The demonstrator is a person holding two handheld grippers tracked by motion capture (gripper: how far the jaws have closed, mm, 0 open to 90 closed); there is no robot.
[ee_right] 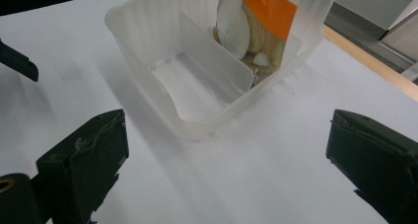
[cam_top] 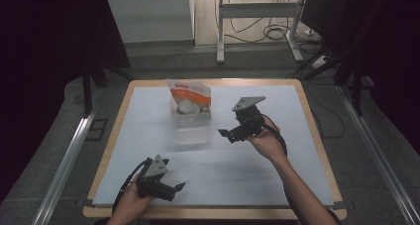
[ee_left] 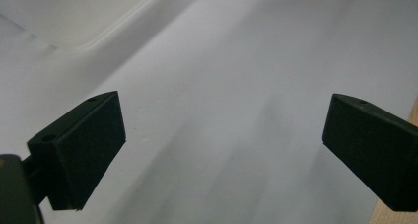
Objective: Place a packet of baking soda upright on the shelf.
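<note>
While a translucent white plastic bin point(cam_top: 190, 125) with an inner divider stands on the white sheet point(cam_top: 148, 136) covering the wooden-edged table point(cam_top: 106, 150), toward the far middle, an orange-and-white pouch point(cam_top: 189, 97) with pale round pieces showing through it stands upright in the bin's far compartment; the near compartment holds nothing. Just beside the bin, to its right, the right gripper point(cam_top: 229, 134) is held above the sheet, its black jaws spread wide and holding nothing, aimed at the bin point(ee_right: 207, 81). Well apart, near the table's front edge, the left gripper point(cam_top: 179, 187) sits low over the sheet point(ee_left: 236, 86), its jaws likewise spread and unladen.
</note>
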